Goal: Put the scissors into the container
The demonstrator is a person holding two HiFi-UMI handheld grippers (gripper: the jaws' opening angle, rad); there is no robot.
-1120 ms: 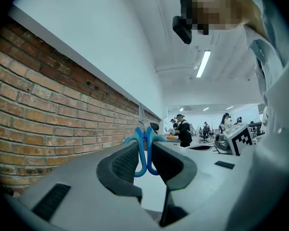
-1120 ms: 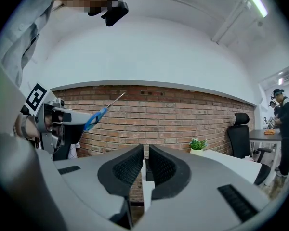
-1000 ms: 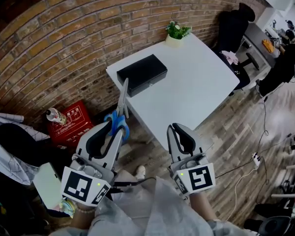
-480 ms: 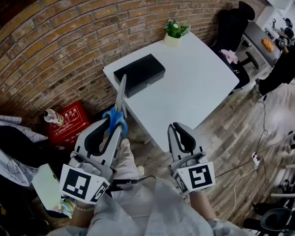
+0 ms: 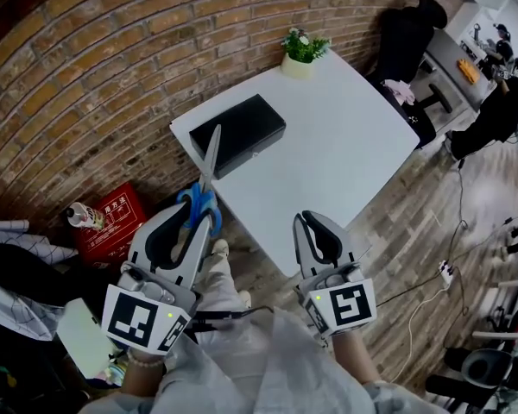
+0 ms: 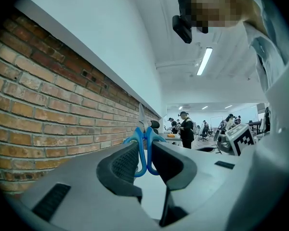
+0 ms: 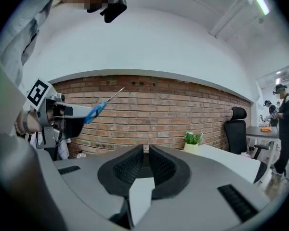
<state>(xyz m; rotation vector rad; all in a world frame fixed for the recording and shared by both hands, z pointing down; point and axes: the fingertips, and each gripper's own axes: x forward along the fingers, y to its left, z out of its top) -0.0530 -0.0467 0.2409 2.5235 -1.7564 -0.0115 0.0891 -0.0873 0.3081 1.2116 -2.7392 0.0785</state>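
— Where are the scissors (image 5: pixel 209 164) at this moment?

— The left gripper (image 5: pixel 190 221) holds them in the air. Its fingers are pressed on the blue handle rings, and in the left gripper view the rings (image 6: pixel 143 146) sit exactly between the two dark pads. The blade points away from the person, toward the brick wall (image 5: pixel 86 67).

— And the container (image 5: pixel 238 133)?

— It is a flat black box. It lies on the white desk (image 5: pixel 345 153) at the left corner, along the edge that faces the wall. In the head view the tip of the blade falls over the near end of the container, but how high above it, I cannot tell.

— What about the other hand?

— The right gripper (image 5: pixel 312 224) is near the person's body, before the near corner of the desk. In the right gripper view (image 7: pixel 145 159) the fingers are almost together, only a thin slit remains, and there is nothing between them.

— Something more on the desk?

— A small plant (image 5: pixel 300 52) in a pale pot stands at the far corner. On the floor beside the wall there is a red box (image 5: pixel 112 222).
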